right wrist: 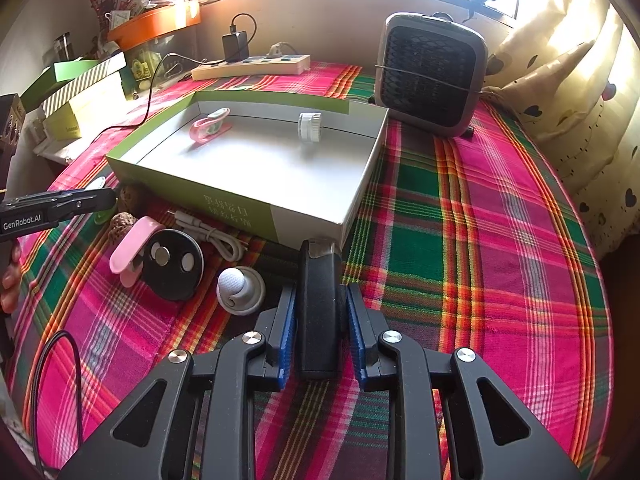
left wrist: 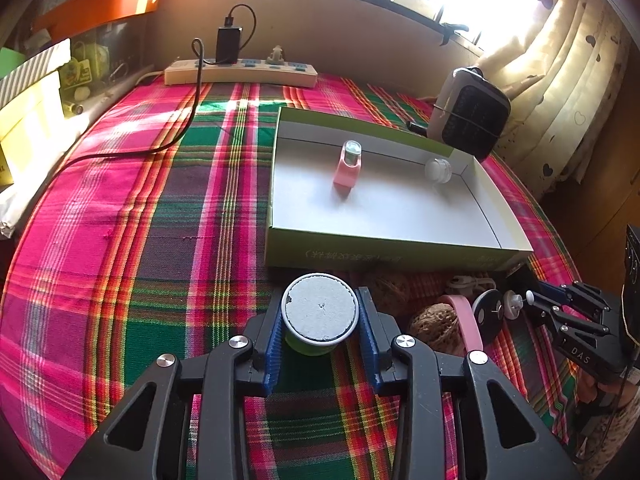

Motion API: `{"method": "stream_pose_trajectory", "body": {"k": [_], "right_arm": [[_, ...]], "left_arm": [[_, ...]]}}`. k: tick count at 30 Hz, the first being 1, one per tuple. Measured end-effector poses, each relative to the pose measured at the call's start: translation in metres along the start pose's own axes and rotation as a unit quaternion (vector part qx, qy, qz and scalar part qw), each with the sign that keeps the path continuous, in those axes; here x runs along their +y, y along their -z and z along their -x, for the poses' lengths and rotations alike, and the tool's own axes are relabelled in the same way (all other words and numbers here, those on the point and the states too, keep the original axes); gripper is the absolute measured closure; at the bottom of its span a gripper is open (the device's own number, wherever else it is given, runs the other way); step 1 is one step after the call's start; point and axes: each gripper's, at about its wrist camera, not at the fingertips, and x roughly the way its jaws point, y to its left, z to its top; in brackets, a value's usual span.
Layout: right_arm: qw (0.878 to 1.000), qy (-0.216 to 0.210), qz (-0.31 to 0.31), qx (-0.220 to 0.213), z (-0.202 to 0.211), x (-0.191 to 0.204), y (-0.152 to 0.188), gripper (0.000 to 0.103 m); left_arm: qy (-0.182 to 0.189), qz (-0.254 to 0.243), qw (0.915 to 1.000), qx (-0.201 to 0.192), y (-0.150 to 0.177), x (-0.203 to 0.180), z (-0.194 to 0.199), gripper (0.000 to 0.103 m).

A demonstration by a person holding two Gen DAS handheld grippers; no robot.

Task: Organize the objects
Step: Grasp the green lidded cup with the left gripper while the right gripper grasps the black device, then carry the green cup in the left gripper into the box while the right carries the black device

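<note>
- Sunlight is pouring through the barred window onto a plaid tablecloth (left wrist: 120, 208) in pink, green and red, seen from the left wrist; a beige power strip (left wrist: 240, 72) with a black charger plugged in is sitting at the far edge.
- Left gripper (left wrist: 320, 320) is closing its blue pads narrowly on a small green tub (left wrist: 319, 312) with a grey-white round lid, pads pressing on both sides; the tub is resting on the cloth just in front of the box.
- An open green cardboard box (left wrist: 384, 252) with a white inside is lying beyond it, holding a pink clip-like item (left wrist: 347, 166) and a small white round jar (left wrist: 438, 170); printed characters are running along its near wall, upside down and too small to read.
- A walnut (left wrist: 434, 320), a pink clip (left wrist: 468, 320) and a black disc (left wrist: 486, 314) are lying to the right, with the right gripper (left wrist: 532, 300) beside them, its body showing "DAS".
- Turning to the right wrist view, the same cloth is stretching toward a grey fan heater (right wrist: 430, 72) standing behind the box's far right corner.
- Right gripper (right wrist: 320, 312) is gripping a black oblong device (right wrist: 318, 308) narrowly, its pads pressing on the sides; the device is lying on the cloth, its silver-trimmed tip just beside the box's near corner.
- A white coiled cable (right wrist: 212, 236), a round white-and-grey piece (right wrist: 240, 288), the black disc and the pink clip are lying to the left.
- Left gripper is entering from the left edge, its side reading "GenRobot.AI"; its jaws are hidden here.
</note>
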Motion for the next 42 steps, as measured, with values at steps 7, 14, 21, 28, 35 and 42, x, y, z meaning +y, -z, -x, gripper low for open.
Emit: {"method": "stream_pose_trajectory", "body": {"k": [7, 14, 21, 28, 35, 42], "right_arm": [[1.000, 0.000, 0.000, 0.000, 0.000, 0.000, 0.000, 0.078], [1.000, -0.005, -0.003, -0.002, 0.002, 0.000, 0.000, 0.079], [1.000, -0.005, -0.008, -0.004, 0.007, 0.001, 0.000, 0.079], [1.000, -0.002, -0.014, -0.020, 0.021, 0.002, -0.005, 0.079], [0.999, 0.006, -0.017, -0.033, 0.031, 0.002, -0.016, 0.079], [0.999, 0.015, -0.024, -0.041, 0.028, 0.000, -0.033, 0.079]], "left_arm": [[-0.001, -0.001, 1.0000, 0.000, 0.000, 0.000, 0.000, 0.072], [-0.002, -0.001, 1.0000, 0.000, 0.001, 0.000, 0.002, 0.072], [0.005, -0.004, 1.0000, -0.007, 0.000, -0.001, 0.011, 0.072], [0.014, -0.014, 0.9995, -0.025, -0.011, -0.004, 0.025, 0.072], [0.021, -0.024, 0.9990, -0.031, -0.027, -0.007, 0.026, 0.072], [0.028, -0.025, 0.9989, -0.027, -0.044, -0.008, 0.016, 0.072]]}}
